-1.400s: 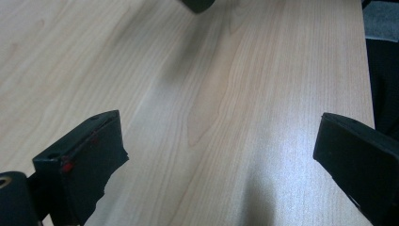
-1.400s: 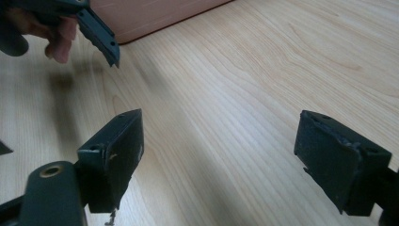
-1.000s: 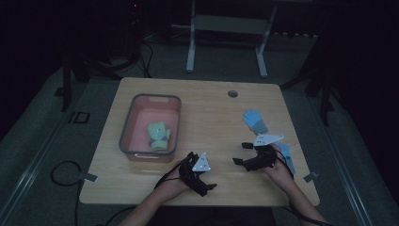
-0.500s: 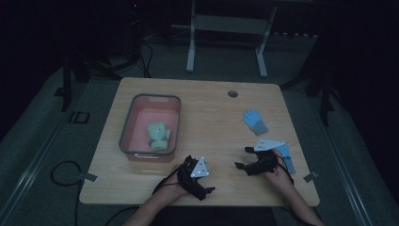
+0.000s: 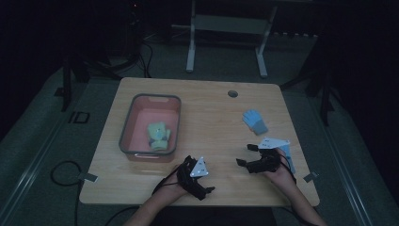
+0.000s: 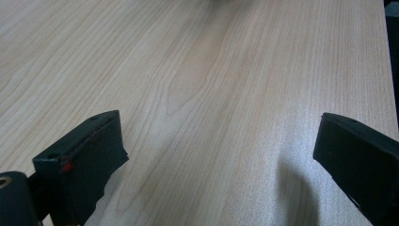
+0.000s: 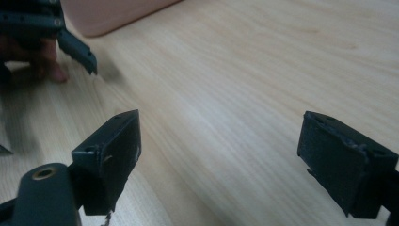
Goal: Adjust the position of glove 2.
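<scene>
A: Status of both tools?

B: The left gripper [image 5: 196,178] and the right gripper [image 5: 254,157] rest low over the wooden table [image 5: 207,108], jaws spread wide, nothing between them.

A: Work items?

B: One blue glove [image 5: 255,121] lies beyond the right gripper, well apart from the pink bin [image 5: 126,136], which holds a green glove [image 5: 158,134].

A: Hazards?

B: A flat glove offers little edge. Jaws descending too steeply likely scrape wood and pinch nothing; a shallow pinch likely drops it during transfer.

We note the bin [image 5: 149,127] at the table's [image 5: 211,117] 9 o'clock, one glove [image 5: 158,135] in it; another glove [image 5: 255,121] lies at 3 o'clock.
</scene>
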Action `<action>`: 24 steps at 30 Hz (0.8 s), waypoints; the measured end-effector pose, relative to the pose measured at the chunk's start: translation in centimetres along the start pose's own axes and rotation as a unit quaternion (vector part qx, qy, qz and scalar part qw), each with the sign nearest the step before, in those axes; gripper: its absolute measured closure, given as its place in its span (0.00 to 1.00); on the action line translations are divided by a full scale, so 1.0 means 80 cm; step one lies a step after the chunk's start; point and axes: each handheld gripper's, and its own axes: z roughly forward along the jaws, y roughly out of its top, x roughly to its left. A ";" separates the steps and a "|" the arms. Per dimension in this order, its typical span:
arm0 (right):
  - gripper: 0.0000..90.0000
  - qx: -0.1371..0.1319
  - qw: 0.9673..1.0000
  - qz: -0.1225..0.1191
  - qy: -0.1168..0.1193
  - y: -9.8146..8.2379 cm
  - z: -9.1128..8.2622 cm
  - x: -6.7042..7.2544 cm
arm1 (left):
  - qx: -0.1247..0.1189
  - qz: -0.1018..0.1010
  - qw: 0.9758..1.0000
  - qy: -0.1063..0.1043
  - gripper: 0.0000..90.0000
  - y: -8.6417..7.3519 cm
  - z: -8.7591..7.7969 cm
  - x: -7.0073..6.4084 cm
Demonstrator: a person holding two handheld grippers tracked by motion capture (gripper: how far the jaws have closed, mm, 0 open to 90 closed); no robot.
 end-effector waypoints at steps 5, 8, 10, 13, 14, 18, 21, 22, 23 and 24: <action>0.31 -0.007 1.000 0.011 -0.015 0.007 -0.013 -0.013 | 0.001 0.001 1.000 0.000 0.03 0.000 0.000 0.000; 0.40 -0.011 0.999 0.017 -0.027 0.009 -0.020 -0.024 | 0.001 0.001 1.000 0.000 0.03 -0.001 0.000 0.000; 0.40 -0.013 0.999 0.022 -0.034 0.011 -0.023 -0.030 | 0.001 0.002 1.000 0.000 0.03 -0.001 0.000 0.000; 0.40 -0.017 0.998 0.031 -0.044 0.013 -0.026 -0.042 | 0.004 0.005 1.000 -0.001 0.03 0.000 0.000 0.000; 0.40 -0.017 0.998 0.034 -0.048 0.013 -0.027 -0.046 | 0.004 0.005 1.000 -0.001 0.03 0.000 0.000 0.000; 0.43 -0.012 0.997 0.036 -0.068 0.016 -0.027 -0.062 | 0.002 0.002 1.000 0.000 0.03 -0.001 0.000 0.000; 0.47 -0.009 0.996 0.040 -0.078 0.019 -0.026 -0.074 | 0.001 0.002 1.000 0.000 0.03 -0.001 -0.001 0.001; 0.48 -0.005 0.996 0.036 -0.083 0.020 -0.025 -0.080 | 0.001 0.001 1.000 0.000 0.03 -0.001 -0.001 0.001; 0.48 -0.003 0.996 0.034 -0.088 0.022 -0.025 -0.083 | 0.000 0.002 1.000 0.000 0.03 -0.001 -0.001 0.001; 0.49 0.000 0.995 0.034 -0.093 0.024 -0.024 -0.089 | 0.000 0.002 1.000 0.000 0.03 -0.001 -0.001 0.001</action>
